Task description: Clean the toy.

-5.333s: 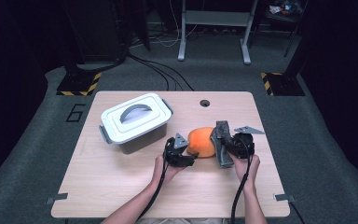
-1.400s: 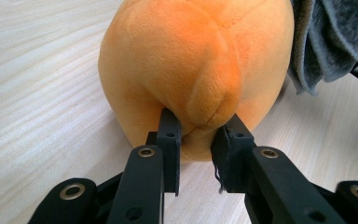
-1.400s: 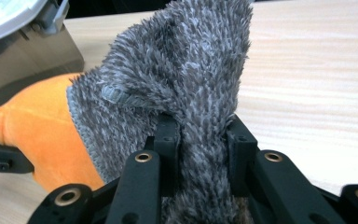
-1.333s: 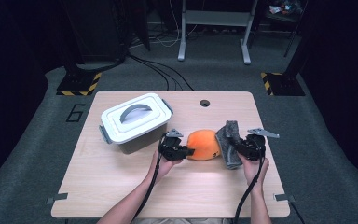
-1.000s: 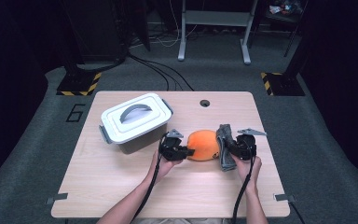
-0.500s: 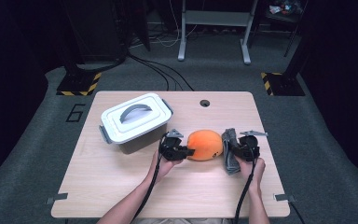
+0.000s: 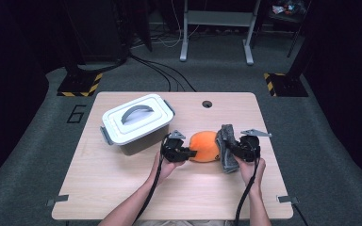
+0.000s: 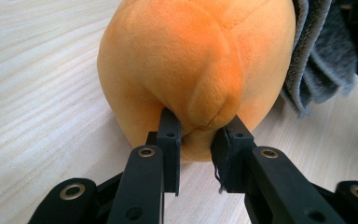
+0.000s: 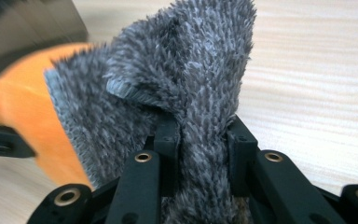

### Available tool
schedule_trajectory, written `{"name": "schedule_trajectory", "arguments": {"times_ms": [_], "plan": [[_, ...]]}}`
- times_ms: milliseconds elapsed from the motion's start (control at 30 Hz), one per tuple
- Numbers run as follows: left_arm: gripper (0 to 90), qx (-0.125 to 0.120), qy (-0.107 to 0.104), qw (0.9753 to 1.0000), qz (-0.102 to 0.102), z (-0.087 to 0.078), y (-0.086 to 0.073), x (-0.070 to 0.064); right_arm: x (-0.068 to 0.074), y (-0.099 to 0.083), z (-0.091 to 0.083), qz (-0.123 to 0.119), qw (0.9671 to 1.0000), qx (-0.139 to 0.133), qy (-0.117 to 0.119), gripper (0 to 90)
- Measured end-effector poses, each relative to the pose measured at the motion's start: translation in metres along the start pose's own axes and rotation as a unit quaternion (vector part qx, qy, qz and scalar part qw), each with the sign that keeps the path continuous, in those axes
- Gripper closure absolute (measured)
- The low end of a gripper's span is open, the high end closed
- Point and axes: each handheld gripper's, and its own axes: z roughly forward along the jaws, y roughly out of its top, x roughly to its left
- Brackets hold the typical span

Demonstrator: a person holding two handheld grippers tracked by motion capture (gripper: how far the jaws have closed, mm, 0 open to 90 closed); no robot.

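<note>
Both fingers stay clamped: left gripper (image 8: 195,154) on orange plush (image 8: 191,60), right gripper (image 9: 199,154) on grey cloth (image 9: 186,79) (barely shifted).

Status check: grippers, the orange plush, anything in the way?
Left gripper shut on orange plush. Right gripper shut on grey cloth, pressed against plush. Lidded white bin behind-left, apart.

Wooden table (image 7: 122,188) bears lidded box (image 7: 134,123), orange plush (image 7: 204,146).
</note>
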Motion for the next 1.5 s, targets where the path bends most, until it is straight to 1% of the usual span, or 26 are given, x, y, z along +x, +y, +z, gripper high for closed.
{"name": "schedule_trajectory", "arguments": {"times_ms": [167,200,300,333,433,467,533,600,633,700,767,833,867,933,1000,1067,1100,1167,1200,1233,1267,1300,1333,1400,1433,1500], "plan": [[73.8,0.0,0.002,1.0,0.004,0.0,0.0,0.0,-0.005,-0.005,0.008,0.005,0.9999,0.013,-0.009,70.9],[73.7,-0.002,0.002,1.0,0.0,0.001,0.0,-0.001,-0.006,-0.007,0.011,0.003,0.9997,0.02,-0.015,70.9],[73.8,-0.002,0.002,1.0,0.0,0.001,0.0,-0.001,-0.009,-0.011,0.02,0.007,0.9987,0.044,-0.024,70.9],[73.8,-0.002,0.002,1.0,-0.001,0.001,0.0,-0.001,-0.012,-0.012,0.023,0.001,0.9983,0.052,-0.026,70.9],[73.8,-0.001,0.001,1.0,-0.003,0.001,0.0,0.0,-0.016,-0.016,0.029,-0.003,0.9971,0.071,-0.028,70.8],[73.7,-0.001,0.001,1.0,-0.003,0.0,0.0,0.0,-0.017,-0.016,0.029,0.002,0.9969,0.074,-0.026,70.7],[73.7,-0.001,0.002,1.0,-0.005,0.0,0.001,0.0,-0.017,-0.015,0.024,0.002,0.9973,0.067,-0.03,70.7],[73.6,-0.002,0.002,1.0,-0.003,0.0,0.001,0.001,-0.016,-0.012,0.014,-0.001,0.9981,0.049,-0.036,70.6],[73.5,-0.002,0.002,1.0,-0.002,0.0,0.001,0.002,-0.015,-0.01,0.008,0.004,0.9986,0.038,-0.036,70.7],[73.4,-0.002,0.003,1.0,-0.001,0.0,0.001,0.001,-0.011,-0.006,-0.004,0.0,0.9993,0.007,-0.038,70.7],[73.2,-0.002,0.004,1.0,0.002,0.0,0.001,0.001,-0.004,-0.001,-0.013,-0.005,0.9994,-0.018,-0.029,70.6],[72.7,-0.003,0.005,1.0,0.004,0.0,0.002,0.002,0.006,0.004,-0.018,-0.025,0.9986,-0.045,-0.006,70.7],[72.4,-0.004,0.005,1.0,0.003,0.0,0.002,0.002,0.01,0.006,-0.019,-0.031,0.9982,-0.05,0.003,70.6],[70.9,-0.007,0.008,0.9999,0.007,0.0,0.002,0.002,0.015,0.008,-0.013,-0.042,0.9982,-0.041,0.011,70.6],[65.1,-0.01,0.009,0.9998,0.014,-0.002,0.001,0.002,0.018,0.008,-0.003,-0.045,0.9986,-0.026,-0.002,70.7],[54.6,-0.013,0.021,0.9995,0.019,-0.002,-0.001,0.003,0.015,0.008,0.001,-0.035,0.999,-0.027,-0.003,70.7],[50.3,-0.008,0.028,0.9992,0.026,-0.001,-0.004,0.002,0.014,0.009,0.002,-0.03,0.9992,-0.026,-0.004,70.7],[43.7,-0.007,0.039,0.9986,0.034,0.003,-0.009,0.001,0.012,0.009,0.002,-0.026,0.9994,-0.021,-0.011,70.7],[43.5,-0.009,0.04,0.9984,0.039,0.004,-0.01,0.0,0.012,0.01,0.003,-0.024,0.9995,-0.02,-0.009,70.7],[44.4,-0.015,0.043,0.9981,0.042,0.006,-0.011,0.001,0.011,0.01,0.003,-0.028,0.9994,-0.02,-0.008,70.7],[47.8,-0.022,0.041,0.9978,0.047,0.008,-0.011,0.0,0.011,0.01,0.003,-0.027,0.9994,-0.019,-0.008,70.6],[53.5,-0.023,0.042,0.9977,0.048,0.009,-0.01,-0.001,0.011,0.01,0.003,-0.028,0.9994,-0.02,-0.007,70.6],[58.1,-0.023,0.042,0.9975,0.053,0.009,-0.009,-0.002,0.011,0.01,0.002,-0.029,0.9993,-0.02,-0.01,70.7],[68.1,-0.026,0.039,0.9977,0.05,0.009,-0.008,-0.004,0.011,0.011,0.001,-0.029,0.9992,-0.026,-0.008,70.7],[71.1,-0.025,0.038,0.9976,0.051,0.008,-0.006,-0.004,0.011,0.012,-0.001,-0.027,0.9992,-0.027,-0.007,70.7],[74.5,-0.026,0.031,0.9981,0.045,0.006,-0.004,-0.005,0.012,0.013,-0.006,-0.027,0.999,-0.034,0.0,70.6]]}}
